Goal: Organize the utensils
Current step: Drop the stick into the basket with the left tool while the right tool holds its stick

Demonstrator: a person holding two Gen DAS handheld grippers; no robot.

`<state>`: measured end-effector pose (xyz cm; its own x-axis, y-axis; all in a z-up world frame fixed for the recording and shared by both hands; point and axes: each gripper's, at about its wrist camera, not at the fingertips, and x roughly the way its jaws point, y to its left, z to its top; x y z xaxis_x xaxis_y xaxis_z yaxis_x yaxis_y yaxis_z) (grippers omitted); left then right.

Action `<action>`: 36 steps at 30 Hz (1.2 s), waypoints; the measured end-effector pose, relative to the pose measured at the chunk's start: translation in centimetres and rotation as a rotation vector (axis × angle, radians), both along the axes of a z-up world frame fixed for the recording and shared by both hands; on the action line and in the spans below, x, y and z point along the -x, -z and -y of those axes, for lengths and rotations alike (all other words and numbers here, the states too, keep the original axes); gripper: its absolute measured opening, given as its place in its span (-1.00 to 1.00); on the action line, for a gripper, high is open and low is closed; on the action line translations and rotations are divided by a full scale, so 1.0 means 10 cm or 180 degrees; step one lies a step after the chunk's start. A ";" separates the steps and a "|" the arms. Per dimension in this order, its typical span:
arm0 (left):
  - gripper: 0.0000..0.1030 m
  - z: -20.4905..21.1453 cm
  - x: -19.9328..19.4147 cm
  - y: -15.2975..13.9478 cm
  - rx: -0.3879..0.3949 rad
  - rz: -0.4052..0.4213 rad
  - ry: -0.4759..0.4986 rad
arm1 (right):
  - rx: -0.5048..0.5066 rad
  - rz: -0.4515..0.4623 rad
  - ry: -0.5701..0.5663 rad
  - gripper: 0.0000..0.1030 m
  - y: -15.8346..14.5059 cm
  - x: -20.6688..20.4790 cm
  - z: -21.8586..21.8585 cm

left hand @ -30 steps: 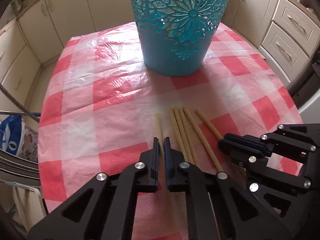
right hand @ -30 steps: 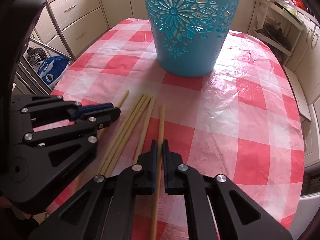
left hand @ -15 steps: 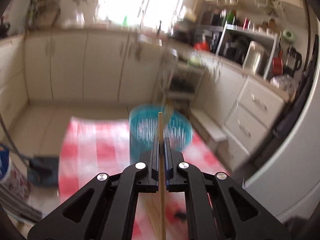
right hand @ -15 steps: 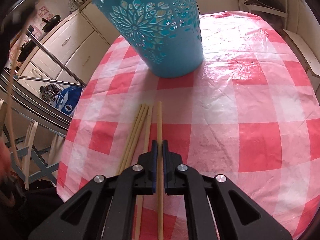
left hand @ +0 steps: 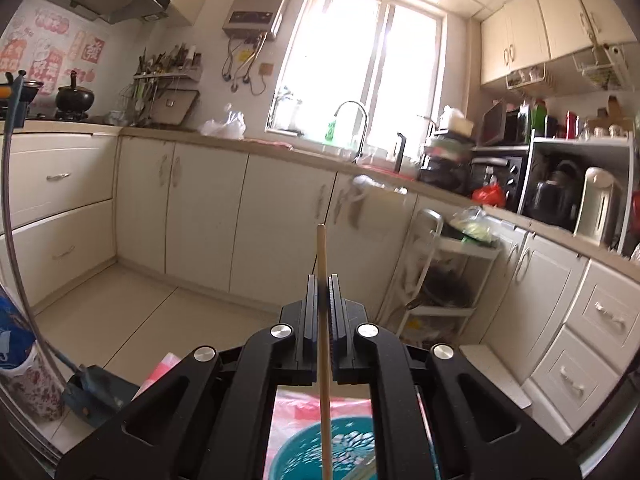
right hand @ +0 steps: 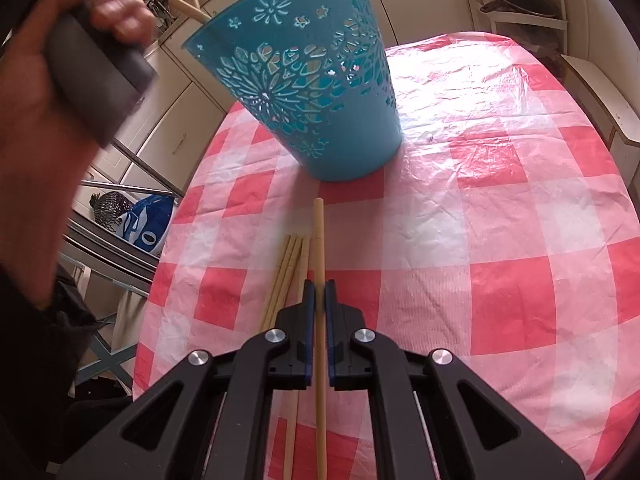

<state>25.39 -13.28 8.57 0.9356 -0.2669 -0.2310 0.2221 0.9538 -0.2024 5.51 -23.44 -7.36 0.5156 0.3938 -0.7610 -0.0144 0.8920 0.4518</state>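
Note:
My left gripper (left hand: pixel 322 280) is shut on a pale wooden chopstick (left hand: pixel 321 252), which stands upright between the pads. It hangs over the open top of the teal cut-out basket (left hand: pixel 344 448), seen low between the gripper's arms. My right gripper (right hand: pixel 319 286) is shut on another chopstick (right hand: pixel 318 232), pointing down at the table towards the basket (right hand: pixel 320 92). Several loose chopsticks (right hand: pixel 288 264) lie on the cloth just left of it. One chopstick end (right hand: pixel 188 8) sticks out over the basket's rim.
The round table has a red and white checked cloth (right hand: pixel 500 220). A person's hand (right hand: pixel 40 80) grips the other gripper's handle at upper left. Cream kitchen cabinets (left hand: pixel 280 220), a white wire rack (left hand: pixel 440 280) and a blue bag (right hand: pixel 148 224) surround the table.
The left gripper has lifted its chopstick off the table and swung up over the basket, now facing the kitchen. The right gripper has kept its chopstick and rolled a little.

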 end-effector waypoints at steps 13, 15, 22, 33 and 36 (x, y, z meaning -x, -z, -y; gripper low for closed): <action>-0.92 -0.25 0.21 0.59 -0.0127 -0.0322 0.0091 | -0.0058 0.0064 0.0130 -0.89 -0.05 0.06 0.09; -0.92 -0.29 0.20 0.56 -0.0085 -0.0361 0.0120 | -0.0053 0.0065 0.0133 -0.89 -0.05 0.07 0.09; -0.90 -0.21 0.19 0.45 -0.0238 -0.0458 0.0289 | -0.0057 0.0120 0.0171 -0.89 -0.09 0.09 0.13; 0.04 -0.52 0.87 0.66 -0.0563 -0.0857 0.0260 | -0.0190 0.0641 0.0433 -0.89 -0.48 0.30 0.38; 0.15 -0.69 1.09 0.75 -0.0536 -0.0948 0.0147 | -0.0286 0.0979 0.0452 -0.89 -0.73 0.41 0.44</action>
